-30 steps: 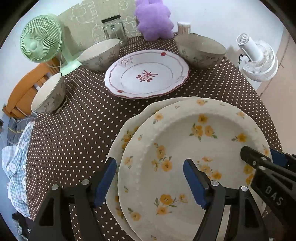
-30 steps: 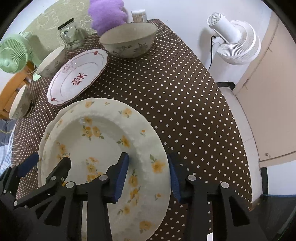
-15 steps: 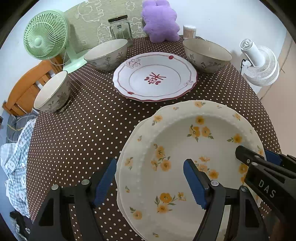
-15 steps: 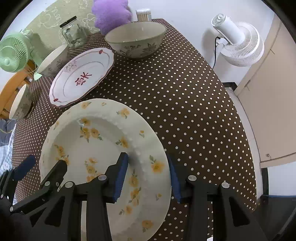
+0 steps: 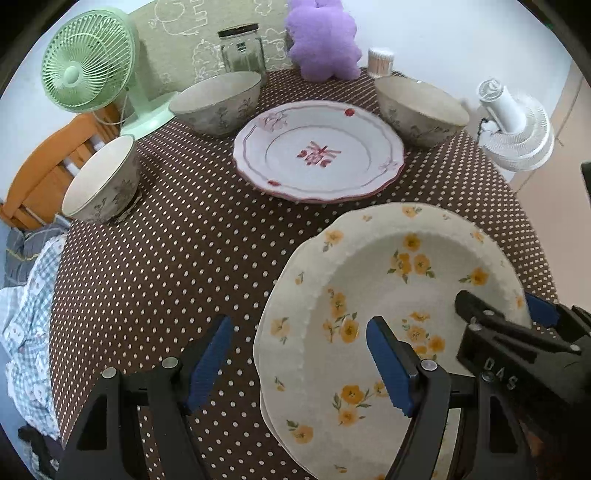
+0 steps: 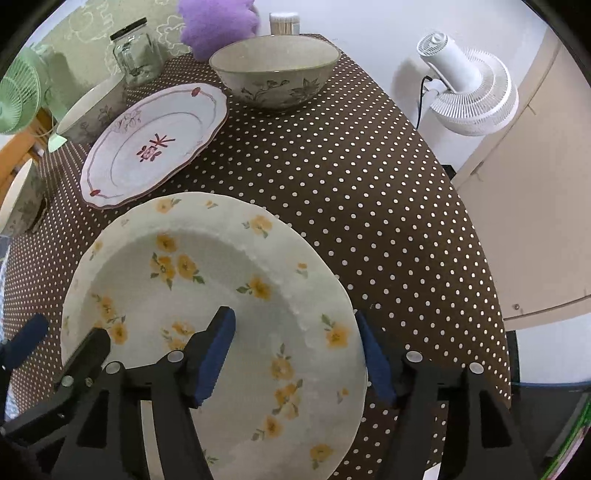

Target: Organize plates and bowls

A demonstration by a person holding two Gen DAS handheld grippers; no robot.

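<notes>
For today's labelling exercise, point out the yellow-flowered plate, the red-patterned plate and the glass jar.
yellow-flowered plate (image 6: 207,295): right wrist view, on its inner well.
red-patterned plate (image 5: 319,151): left wrist view, on the red motif at its centre.
glass jar (image 5: 242,55): left wrist view, on its clear body below the dark lid.

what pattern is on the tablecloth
Dark brown with small white polka dots, all over the tablecloth; the right wrist view shows it best.

1. A brown polka-dot tablecloth (image 6: 351,177) covers the table.
2. White wall (image 5: 436,33) behind.
3. Green desk fan (image 5: 86,62) on the table, orange wooden chair (image 5: 44,162) beside it.
4. White floor fan (image 6: 469,92) near a beige cabinet door (image 6: 535,206).
</notes>
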